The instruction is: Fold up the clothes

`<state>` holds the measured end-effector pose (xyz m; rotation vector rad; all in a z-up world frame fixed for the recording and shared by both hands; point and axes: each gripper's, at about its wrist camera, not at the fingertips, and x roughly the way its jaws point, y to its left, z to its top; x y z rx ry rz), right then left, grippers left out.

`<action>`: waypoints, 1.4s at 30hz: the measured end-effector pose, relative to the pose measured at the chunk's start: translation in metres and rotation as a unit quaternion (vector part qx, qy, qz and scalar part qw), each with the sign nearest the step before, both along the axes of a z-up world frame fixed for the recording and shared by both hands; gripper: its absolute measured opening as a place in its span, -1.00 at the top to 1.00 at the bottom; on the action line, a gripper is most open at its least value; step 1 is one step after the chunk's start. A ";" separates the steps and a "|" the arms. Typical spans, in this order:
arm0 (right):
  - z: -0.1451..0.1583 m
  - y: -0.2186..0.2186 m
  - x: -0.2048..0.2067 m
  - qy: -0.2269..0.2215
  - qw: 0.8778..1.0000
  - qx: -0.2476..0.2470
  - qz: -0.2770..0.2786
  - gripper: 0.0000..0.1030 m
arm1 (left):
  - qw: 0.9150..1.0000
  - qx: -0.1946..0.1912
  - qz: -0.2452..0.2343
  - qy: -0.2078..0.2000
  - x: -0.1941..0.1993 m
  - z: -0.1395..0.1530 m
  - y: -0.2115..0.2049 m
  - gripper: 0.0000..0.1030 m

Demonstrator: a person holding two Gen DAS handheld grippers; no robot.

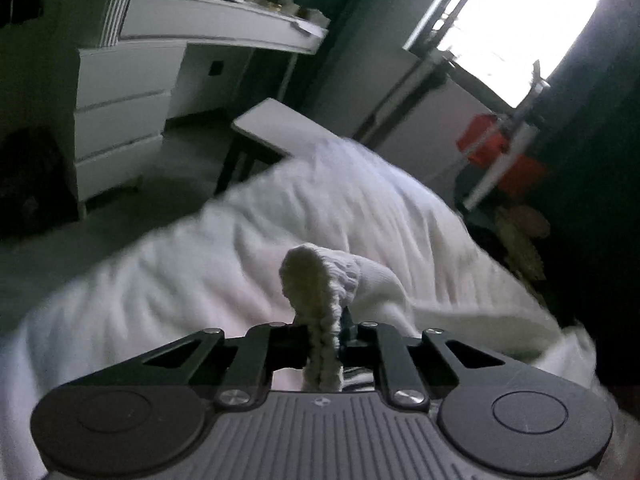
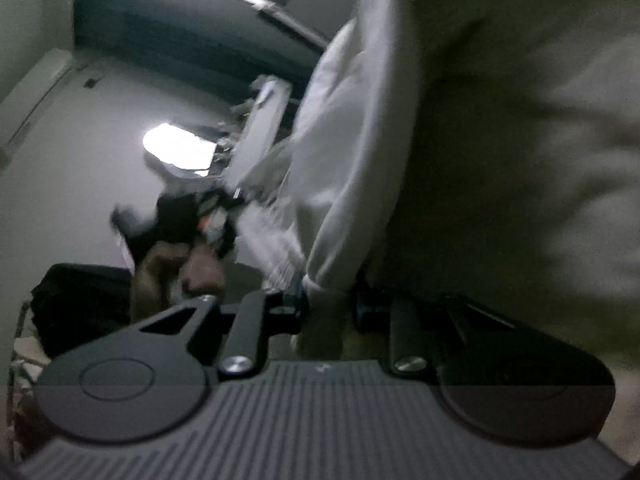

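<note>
Left claw (image 1: 322, 344) is pinching the sweater (image 1: 280, 216) at its cuff; right claw (image 2: 328, 308) is clamping a hem; it is hanging soft and floppy.

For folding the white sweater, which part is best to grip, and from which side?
Grip the ribbed cuff, where the left claw is shut on it now. Come end-on along the sleeve: the thick knit edge stands up and fits between the fingers.
</note>
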<state>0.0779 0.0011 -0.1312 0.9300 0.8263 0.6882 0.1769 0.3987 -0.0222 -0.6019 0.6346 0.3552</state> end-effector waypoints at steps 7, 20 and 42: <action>0.025 0.130 0.046 -0.048 0.998 0.023 0.041 0.54 | 0.996 0.071 0.051 0.028 0.105 0.061 0.060 0.73; -0.009 0.204 0.110 -0.004 0.992 -0.043 0.118 0.41 | 0.990 0.063 0.019 0.124 0.211 -0.016 0.119 0.37; 0.151 0.002 -0.029 -0.263 0.924 -0.274 -0.035 -0.64 | 0.977 0.148 -0.136 -0.068 -0.033 0.090 -0.149 -0.40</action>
